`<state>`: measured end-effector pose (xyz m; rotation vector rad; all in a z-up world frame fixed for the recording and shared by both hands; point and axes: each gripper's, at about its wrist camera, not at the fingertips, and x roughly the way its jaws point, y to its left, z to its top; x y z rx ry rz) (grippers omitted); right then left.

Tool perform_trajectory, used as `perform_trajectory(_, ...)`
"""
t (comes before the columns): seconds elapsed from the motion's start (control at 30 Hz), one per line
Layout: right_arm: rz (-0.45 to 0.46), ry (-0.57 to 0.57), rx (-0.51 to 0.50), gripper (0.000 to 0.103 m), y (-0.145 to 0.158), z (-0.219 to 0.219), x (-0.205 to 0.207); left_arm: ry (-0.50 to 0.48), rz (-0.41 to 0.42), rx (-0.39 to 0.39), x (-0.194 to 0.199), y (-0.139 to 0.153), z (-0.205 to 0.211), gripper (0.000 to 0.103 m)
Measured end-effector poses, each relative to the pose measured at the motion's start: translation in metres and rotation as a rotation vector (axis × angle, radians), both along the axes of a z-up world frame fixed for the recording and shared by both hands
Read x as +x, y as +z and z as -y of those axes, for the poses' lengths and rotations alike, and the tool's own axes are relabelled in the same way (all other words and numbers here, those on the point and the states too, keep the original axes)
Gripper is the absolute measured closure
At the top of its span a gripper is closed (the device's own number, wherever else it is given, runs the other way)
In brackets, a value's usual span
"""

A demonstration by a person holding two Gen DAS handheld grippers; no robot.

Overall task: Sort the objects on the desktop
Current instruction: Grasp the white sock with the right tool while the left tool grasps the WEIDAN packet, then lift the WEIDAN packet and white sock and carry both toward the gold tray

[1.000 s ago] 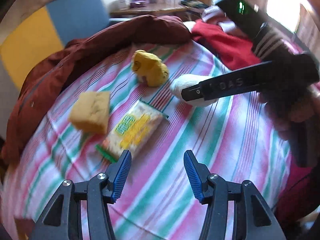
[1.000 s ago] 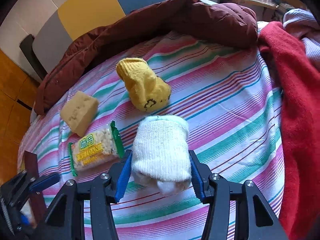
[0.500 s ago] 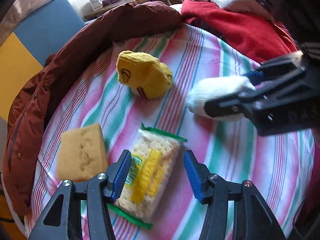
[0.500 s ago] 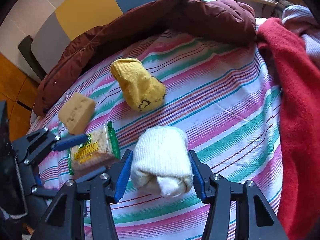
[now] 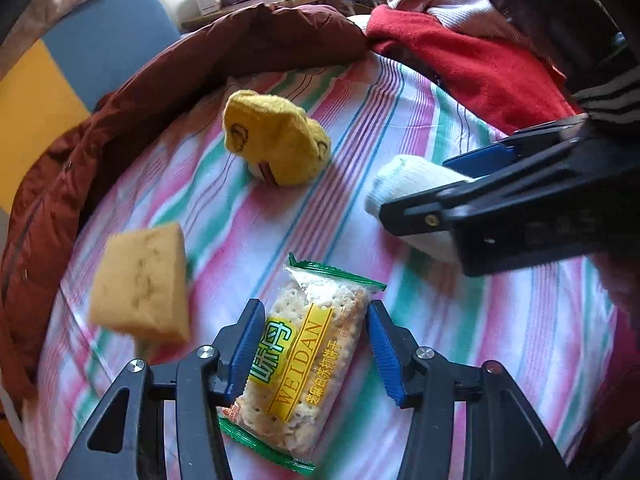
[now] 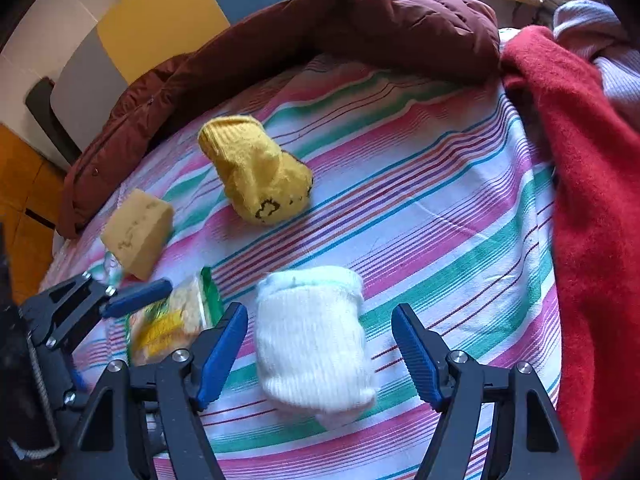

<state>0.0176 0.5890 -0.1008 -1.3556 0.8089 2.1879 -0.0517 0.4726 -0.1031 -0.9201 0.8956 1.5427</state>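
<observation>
We find the cracker packet (image 5: 308, 356) lying flat on the striped cloth (image 5: 460, 320) between the jaws of the left gripper (image 5: 314, 350). Those jaws are closing; the left pad sits at the wrapper's edge, the right pad stands clear of it, so no grip is established. The packet's lower end is partly hidden behind the left finger. Its wrapper is clear film with green crimped ends and a yellow printed band; the crackers inside are pale and pitted.

In the right wrist view, the white sock (image 6: 312, 340) lies between the jaws of the right gripper (image 6: 320, 356). These jaws are opening, both pads clear of the sock. It is a ribbed knit roll, slightly blurred. In the left view most of it is covered by the right gripper's black frame.

At ten o'clock from the packet sits a sponge (image 5: 140, 284), a tan porous block, blurred in outline. At twelve o'clock is a yellow sock (image 5: 276, 140), knit, bundled, with a dark stitched motif.

A maroon padded jacket (image 6: 320, 40) borders the cloth from nine to twelve o'clock; a red fleece garment (image 6: 592, 200) lies at two o'clock. Whether the cloth covers a bed or a counter we cannot tell.
</observation>
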Motion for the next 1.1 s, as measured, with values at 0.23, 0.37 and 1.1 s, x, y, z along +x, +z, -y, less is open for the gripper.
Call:
perform_trajectory(0.23,0.033,0.014,-0.006,0.021,-0.007,0.001,-0.004,-0.028,-0.031,-0.015,0.015,0.004,0.015,0.049)
perform_trajectory(0.37,0.020,0.011,-0.033,0.015,-0.008,-0.002,-0.004,-0.041,0.019,-0.028,0.004,0.007,0.015,0.048)
perform_trajectory(1.1,0.065,0.094,0.122,0.049,-0.005,0.011,-0.010,0.297,0.103,0.065,0.009,-0.006,0.047,0.054)
